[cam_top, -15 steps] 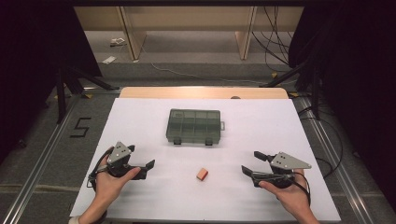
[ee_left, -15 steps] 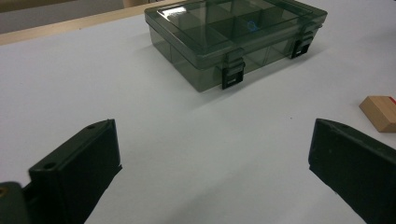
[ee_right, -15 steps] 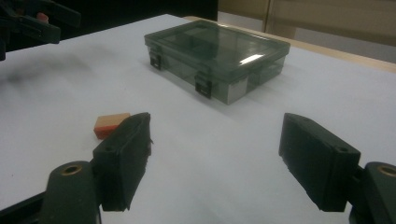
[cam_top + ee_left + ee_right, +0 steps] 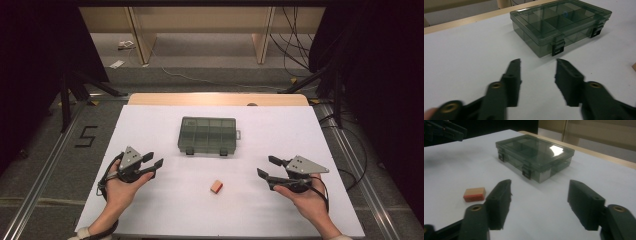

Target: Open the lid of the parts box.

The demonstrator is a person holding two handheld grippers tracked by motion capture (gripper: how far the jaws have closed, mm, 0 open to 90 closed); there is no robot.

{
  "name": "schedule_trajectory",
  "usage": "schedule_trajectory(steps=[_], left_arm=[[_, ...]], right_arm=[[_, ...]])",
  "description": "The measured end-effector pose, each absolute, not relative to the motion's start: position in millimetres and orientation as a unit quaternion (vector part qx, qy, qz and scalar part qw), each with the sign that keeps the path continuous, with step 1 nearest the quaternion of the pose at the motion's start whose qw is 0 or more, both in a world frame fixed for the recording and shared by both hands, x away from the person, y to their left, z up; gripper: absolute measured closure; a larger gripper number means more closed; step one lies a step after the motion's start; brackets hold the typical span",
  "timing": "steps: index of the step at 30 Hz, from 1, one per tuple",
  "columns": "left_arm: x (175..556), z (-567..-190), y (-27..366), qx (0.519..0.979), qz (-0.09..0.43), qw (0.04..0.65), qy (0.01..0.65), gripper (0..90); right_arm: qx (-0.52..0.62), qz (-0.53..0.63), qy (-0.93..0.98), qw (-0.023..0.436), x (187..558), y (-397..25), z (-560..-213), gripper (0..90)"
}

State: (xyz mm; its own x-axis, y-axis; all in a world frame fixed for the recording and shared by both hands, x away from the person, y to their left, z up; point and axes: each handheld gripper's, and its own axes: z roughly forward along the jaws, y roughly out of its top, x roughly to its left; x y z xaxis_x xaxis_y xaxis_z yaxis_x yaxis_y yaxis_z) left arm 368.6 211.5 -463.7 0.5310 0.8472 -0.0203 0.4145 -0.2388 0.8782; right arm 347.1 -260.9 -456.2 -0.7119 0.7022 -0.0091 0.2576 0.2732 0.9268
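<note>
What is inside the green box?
Through the closed clear lid of the box, divided compartments show, and they look empty. The parts behind the front wall and latches stay hidden.

Left gripper (image 4: 152,165) shifted slightly toward the compartment box (image 4: 207,135), right gripper (image 4: 266,167) likewise

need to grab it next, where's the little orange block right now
In the high view the orange block lies on the white table, in front of the closed compartment box, between the two grippers and nearer the right gripper.
</note>
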Motion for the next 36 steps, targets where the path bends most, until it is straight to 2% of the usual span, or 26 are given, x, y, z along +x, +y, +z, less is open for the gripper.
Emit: schedule_trajectory(steps=[1,2,3,5,7,8,17,25,36], left_arm=[[373.0,-463.0,209.7,0.754,0.242,0.442,0.422,68.0],[378.1,-462.9,207.4,0.760,0.244,0.433,0.420,79.7],[383.3,-463.1,205.3,0.766,0.248,0.421,0.419,79.7],[394.3,-464.7,200.0,0.772,0.245,0.409,0.421,88.5],[405.6,-466.9,194.6,0.782,0.240,0.396,0.418,89.8],[411.2,-468.6,191.9,0.787,0.240,0.389,0.414,89.9],[446.9,-483.4,179.5,0.805,0.217,0.371,0.410,90.0],[454.9,-493.6,176.0,0.809,0.204,0.365,0.414,90.0],[453.8,-492.5,173.6,0.811,0.209,0.378,0.395,90.0]], right_arm=[[0.309,0.510,0.773,0.215,350.9,-259.2,-455.5,49.6],[0.306,0.504,0.780,0.211,360.0,-255.6,-454.3,64.4],[0.306,0.504,0.780,0.211,360.0,-255.6,-454.3,64.4],[0.300,0.494,0.788,0.213,371.0,-251.4,-452.4,78.1],[0.298,0.487,0.792,0.217,380.2,-247.0,-450.9,88.4],[0.296,0.485,0.794,0.216,383.7,-245.2,-450.7,90.0],[0.303,0.452,0.818,0.186,417.3,-223.8,-466.3,90.0],[0.310,0.438,0.828,0.162,438.6,-204.3,-479.9,90.0],[0.310,0.427,0.835,0.157,446.8,-194.6,-486.8,90.0]])
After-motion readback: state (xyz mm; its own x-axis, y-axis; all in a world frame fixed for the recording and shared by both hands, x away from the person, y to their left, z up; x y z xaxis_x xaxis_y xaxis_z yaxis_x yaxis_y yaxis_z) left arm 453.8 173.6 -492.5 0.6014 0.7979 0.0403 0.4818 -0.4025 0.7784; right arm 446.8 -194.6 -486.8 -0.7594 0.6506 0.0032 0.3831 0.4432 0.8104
